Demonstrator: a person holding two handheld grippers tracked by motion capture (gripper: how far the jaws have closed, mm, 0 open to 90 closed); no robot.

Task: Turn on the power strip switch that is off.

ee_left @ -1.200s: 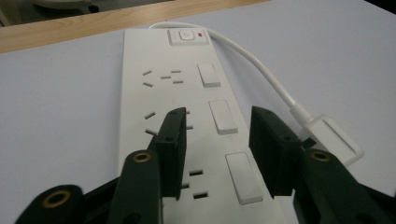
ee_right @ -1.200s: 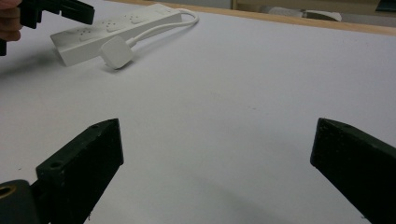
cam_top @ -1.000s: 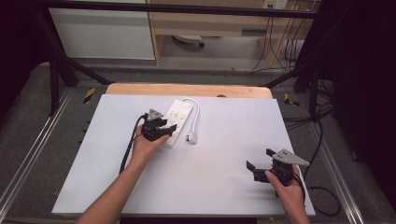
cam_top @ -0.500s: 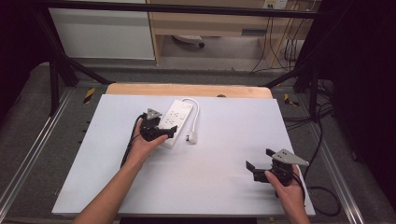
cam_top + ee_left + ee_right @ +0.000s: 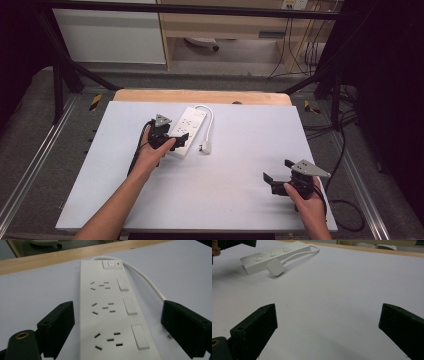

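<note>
A white power strip (image 5: 189, 129) lies on the white table top (image 5: 250, 145) at the back left, its cable looping round to a white plug (image 5: 205, 147) on its right. My left gripper (image 5: 176, 136) is open at the strip's near end. In the left gripper view the strip (image 5: 112, 307) runs away between the two jaws of the left gripper (image 5: 118, 306), with socket groups, rocker switches and a red-marked master switch at its far end. My right gripper (image 5: 278, 171) stands open over bare table at the front right. In its own view the right gripper (image 5: 328, 308) has nothing between its jaws, and the strip (image 5: 274, 253) and plug (image 5: 275, 268) lie far off.
A wooden strip (image 5: 200, 96) edges the table's back. Metal frame rails (image 5: 45, 150) run along both sides. Black cables (image 5: 345, 150) hang off the right side onto the floor. A white cabinet (image 5: 110, 35) stands beyond the table.
My left gripper has shifted slightly left and tipped at the strip's near end, so its grey plate now shows. The right gripper has stayed in place.
</note>
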